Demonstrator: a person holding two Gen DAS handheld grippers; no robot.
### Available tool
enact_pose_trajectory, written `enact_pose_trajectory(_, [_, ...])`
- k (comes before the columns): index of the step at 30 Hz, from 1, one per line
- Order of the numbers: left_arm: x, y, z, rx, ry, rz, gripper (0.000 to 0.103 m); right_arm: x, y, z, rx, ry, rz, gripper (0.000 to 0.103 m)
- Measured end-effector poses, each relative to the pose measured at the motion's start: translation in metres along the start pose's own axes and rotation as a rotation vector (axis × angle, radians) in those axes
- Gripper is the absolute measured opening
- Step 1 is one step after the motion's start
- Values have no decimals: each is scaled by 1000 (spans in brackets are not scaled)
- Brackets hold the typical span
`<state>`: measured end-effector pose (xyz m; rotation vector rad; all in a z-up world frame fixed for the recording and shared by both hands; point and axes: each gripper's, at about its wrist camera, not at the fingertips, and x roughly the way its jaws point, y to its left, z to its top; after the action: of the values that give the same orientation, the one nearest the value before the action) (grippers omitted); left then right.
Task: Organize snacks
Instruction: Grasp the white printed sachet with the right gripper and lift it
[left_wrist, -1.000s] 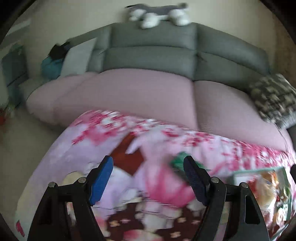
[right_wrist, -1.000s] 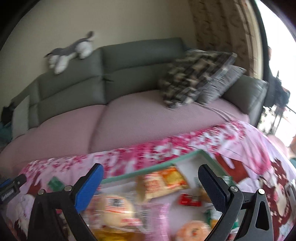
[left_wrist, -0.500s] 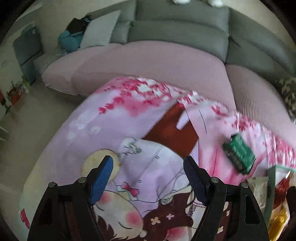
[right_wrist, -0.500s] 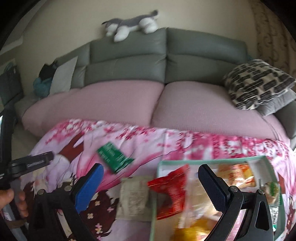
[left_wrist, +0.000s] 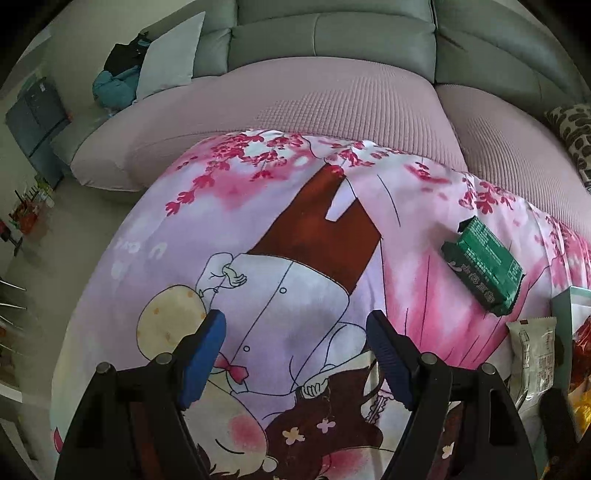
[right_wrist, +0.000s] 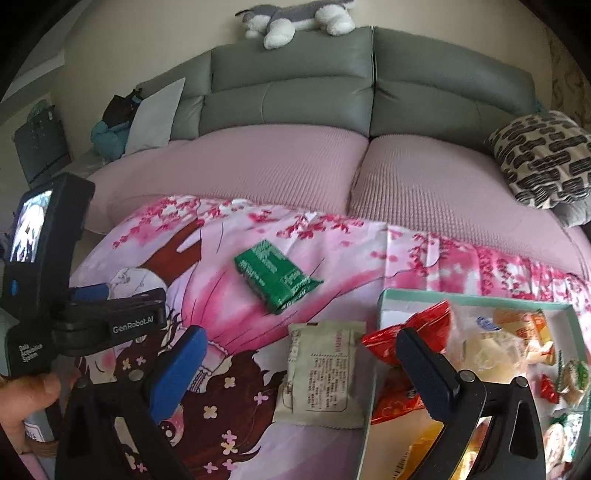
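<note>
A green snack packet (right_wrist: 275, 278) lies on the pink cartoon cloth (right_wrist: 229, 236); it also shows in the left wrist view (left_wrist: 484, 264). A beige packet (right_wrist: 321, 374) lies beside a teal tray (right_wrist: 391, 299) holding a red packet (right_wrist: 417, 326) and several other snacks. In the left wrist view the beige packet (left_wrist: 533, 356) and tray edge (left_wrist: 565, 306) show at far right. My right gripper (right_wrist: 299, 363) is open and empty above the beige packet. My left gripper (left_wrist: 295, 347) is open and empty over bare cloth; its body (right_wrist: 88, 321) shows at left in the right wrist view.
A grey sofa with pink seat covers (right_wrist: 295, 162) stands behind the cloth-covered table. A patterned cushion (right_wrist: 543, 158) lies at right, a white cushion (right_wrist: 155, 118) at left, a plush dog (right_wrist: 291, 16) on the backrest. Floor and a cabinet (left_wrist: 33, 118) lie at left.
Both grippers tilted down toward the table. The right view swung left from the tray to the green and beige packets. The left view moved left, over bare cloth. Both stayed open.
</note>
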<state>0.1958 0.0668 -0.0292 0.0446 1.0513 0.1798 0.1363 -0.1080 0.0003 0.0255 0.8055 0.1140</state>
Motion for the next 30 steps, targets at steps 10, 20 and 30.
enact_pose_trajectory(10, [1, 4, 0, -10, 5, 1, 79, 12, 14, -6, -64, 38, 37, 92])
enact_pose_trajectory(20, [2, 14, 2, -42, 7, -20, 79, 38, 11, -19, -91, 128, -89, 72])
enact_pose_trajectory(30, [2, 17, 3, -57, 7, -36, 79, 39, 25, -23, -119, 141, 25, 72])
